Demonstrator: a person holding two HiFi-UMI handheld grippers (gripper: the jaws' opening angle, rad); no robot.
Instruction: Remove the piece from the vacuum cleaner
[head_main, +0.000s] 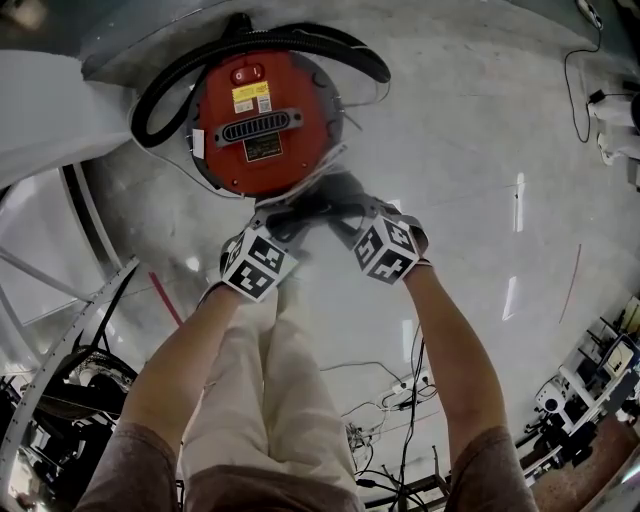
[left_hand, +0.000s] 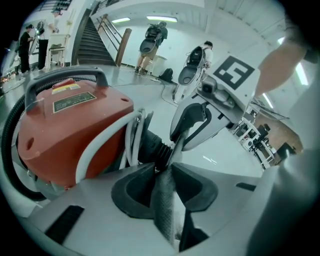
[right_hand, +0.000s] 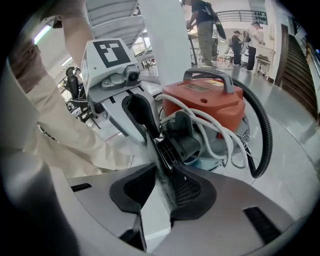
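Red vacuum cleaner sits on the floor just ahead of the person's legs; the piece looks like a thin grey flat bit sticking out of the black ribbed collar, on the side of the body nearest the person; so it's still on the machine, not off yet

Left hand-held gripper has its jaws nearly together with the pads pinched on that grey strip; right hand-held gripper is the same, jaws narrowed right down onto the strip; nothing else in either one

The bit that matters: both hand-held grippers come at the piece from opposite sides and face each other across it, so neither is really nearer; the piece's long axis seems to run from the jaws into the collar, i.e. toward the vacuum and away from the person; so I'd guess the pull has to go back along that line, toward the person; the white cord looped beside the collar could snag
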